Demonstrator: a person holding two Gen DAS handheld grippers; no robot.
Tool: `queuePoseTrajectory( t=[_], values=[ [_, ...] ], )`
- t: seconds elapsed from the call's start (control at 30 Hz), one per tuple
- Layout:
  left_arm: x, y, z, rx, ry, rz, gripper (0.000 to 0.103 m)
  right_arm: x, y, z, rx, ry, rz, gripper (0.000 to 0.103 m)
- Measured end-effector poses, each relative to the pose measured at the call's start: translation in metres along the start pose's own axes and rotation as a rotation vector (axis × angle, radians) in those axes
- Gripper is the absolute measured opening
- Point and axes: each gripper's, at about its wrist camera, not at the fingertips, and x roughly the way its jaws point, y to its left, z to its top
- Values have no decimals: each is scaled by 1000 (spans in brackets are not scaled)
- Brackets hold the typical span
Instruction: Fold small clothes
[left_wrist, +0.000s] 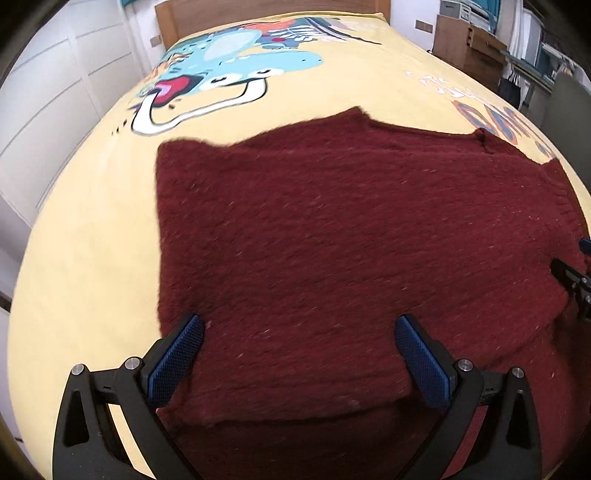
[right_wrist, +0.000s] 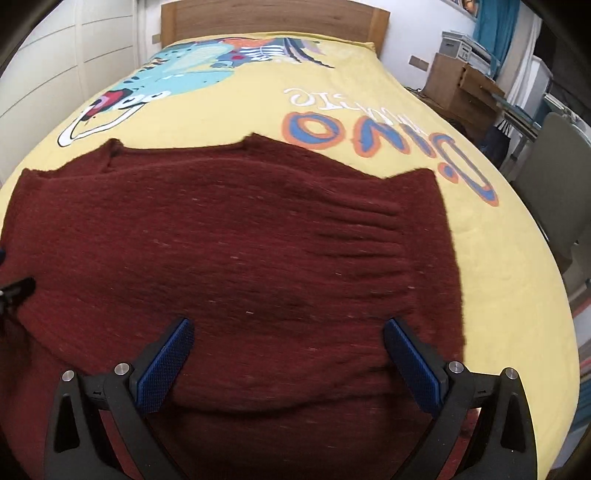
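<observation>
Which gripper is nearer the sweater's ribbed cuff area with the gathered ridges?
Right. The right gripper hovers open over the sweater, with the ribbed ridges just ahead to its right. The left gripper is open over the sweater's opposite side.

I am holding my left gripper (left_wrist: 299, 354) and right gripper (right_wrist: 288, 354) side by side, both pointing forward with jaws spread wide.

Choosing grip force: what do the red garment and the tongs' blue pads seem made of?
Red garment: looks like thick wool-type knit, matte and fuzzy, with ribbed rows and pale flecks. Blue pads: probably rubber or textured plastic, judging by the fine grid pattern; exact material unclear.
</observation>
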Motion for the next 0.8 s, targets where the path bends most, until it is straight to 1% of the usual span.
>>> queuePoseTrajectory(
  t=[0.07, 0.13, 0.17, 0.23, 0.27, 0.33, 0.4, 0.47, 0.53, 0.6, 0.7, 0.8],
  values=[
    [0, 3, -4, -12, -2, 6, 102, 2, -4, -3, -7, -4, 6, 102],
    [2, 10, -8, -78, -1, -30, 102, 4, -6, -5, -9, -11, 10, 102],
    [2, 12, -9, -92, -3, -39, 102, 3, -6, -7, -2, -13, 15, 102],
    [1, 12, -10, -93, -17, -45, 102, 4, -8, -10, 17, -25, 28, 102],
    [0, 11, -9, -87, -10, -46, 102, 5, -9, -10, 21, -28, 33, 102],
    [-5, 12, -2, -79, 22, -58, 102, 5, -9, -8, 13, -9, 45, 103],
    [-13, 15, 2, -82, 55, -77, 102, 0, -12, 1, -4, 41, 65, 103],
    [-31, 19, 3, -109, 69, -120, 102, -11, -14, 5, -20, 59, 55, 102],
    [-48, 23, 0, -127, 74, -145, 102, -29, -19, 4, -24, 52, 50, 102],
    [-63, 26, -7, -128, 84, -145, 102, -50, -28, -4, 3, 42, 83, 102],
    [-84, 29, -25, -134, 104, -128, 102, -82, -42, -23, 37, 35, 110, 102],
    [-98, 37, -49, -172, 121, -149, 102, -107, -53, -50, 54, 51, 97, 103]
  ],
)
